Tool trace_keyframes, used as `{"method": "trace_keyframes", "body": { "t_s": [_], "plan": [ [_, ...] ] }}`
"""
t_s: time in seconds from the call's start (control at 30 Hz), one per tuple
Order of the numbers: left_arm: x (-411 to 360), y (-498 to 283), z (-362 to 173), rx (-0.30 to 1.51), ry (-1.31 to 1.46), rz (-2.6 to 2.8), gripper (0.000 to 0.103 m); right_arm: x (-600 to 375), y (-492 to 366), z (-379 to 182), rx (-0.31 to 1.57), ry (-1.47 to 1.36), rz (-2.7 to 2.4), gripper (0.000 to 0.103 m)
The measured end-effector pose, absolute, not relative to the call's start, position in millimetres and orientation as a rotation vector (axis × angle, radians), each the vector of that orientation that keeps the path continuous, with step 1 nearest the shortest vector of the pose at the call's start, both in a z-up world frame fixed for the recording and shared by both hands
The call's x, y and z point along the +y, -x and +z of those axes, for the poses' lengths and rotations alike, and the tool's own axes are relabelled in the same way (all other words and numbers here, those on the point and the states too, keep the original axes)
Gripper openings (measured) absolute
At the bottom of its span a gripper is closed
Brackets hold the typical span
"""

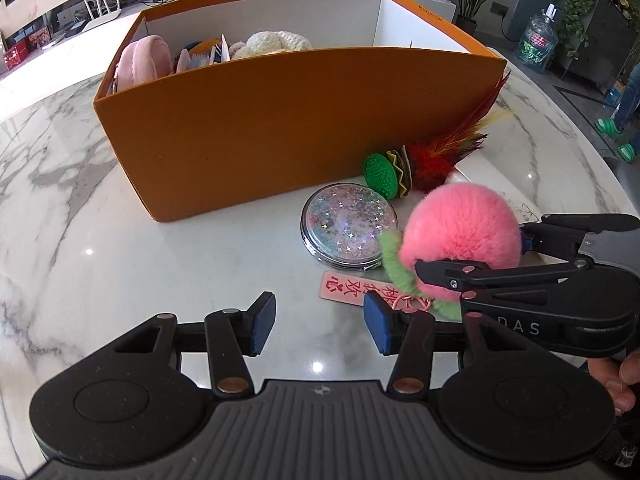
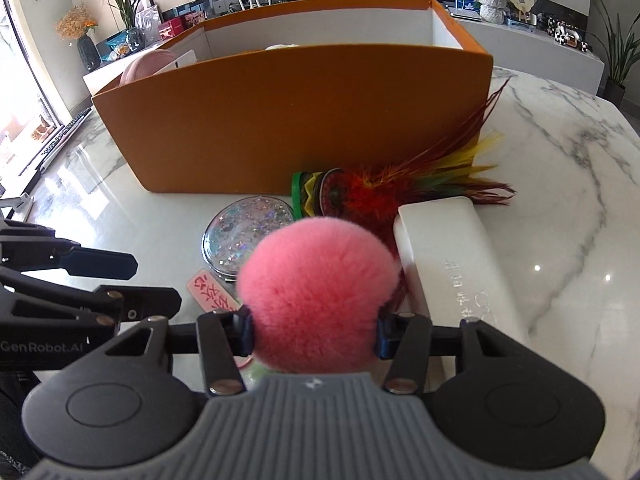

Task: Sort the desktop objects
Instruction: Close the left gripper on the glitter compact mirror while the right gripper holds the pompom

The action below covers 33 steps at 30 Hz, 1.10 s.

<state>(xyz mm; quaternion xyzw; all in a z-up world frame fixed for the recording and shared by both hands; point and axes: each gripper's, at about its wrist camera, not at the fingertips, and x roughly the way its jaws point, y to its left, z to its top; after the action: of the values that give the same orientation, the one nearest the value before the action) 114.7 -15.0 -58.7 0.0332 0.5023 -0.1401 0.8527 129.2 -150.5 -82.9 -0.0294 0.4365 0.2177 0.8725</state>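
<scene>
A pink fluffy pompom keychain with green fluff and a pink tag sits between my right gripper's pads, which press its sides. In the left wrist view the right gripper comes in from the right around the pompom. My left gripper is open and empty, low over the marble table just in front of the tag. An orange box behind holds soft toys.
A glitter compact mirror, a green feather shuttlecock and a white case lie on the marble table near the box. The table's edge curves at the right.
</scene>
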Motion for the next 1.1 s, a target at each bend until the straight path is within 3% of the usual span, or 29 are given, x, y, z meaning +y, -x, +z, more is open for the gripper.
{"method": "trace_keyframes", "body": {
  "t_s": [0.37,1.1],
  "plan": [
    [-44,-160,-50,1.110,-0.104,-0.339,0.070,-169,-130,-45,0.780,0.194,0.341,0.047],
    [-68,-185,-78,1.214,-0.128,-0.257,0.085,-183,-144,-63,0.789,0.131,0.388,0.052]
  ]
}}
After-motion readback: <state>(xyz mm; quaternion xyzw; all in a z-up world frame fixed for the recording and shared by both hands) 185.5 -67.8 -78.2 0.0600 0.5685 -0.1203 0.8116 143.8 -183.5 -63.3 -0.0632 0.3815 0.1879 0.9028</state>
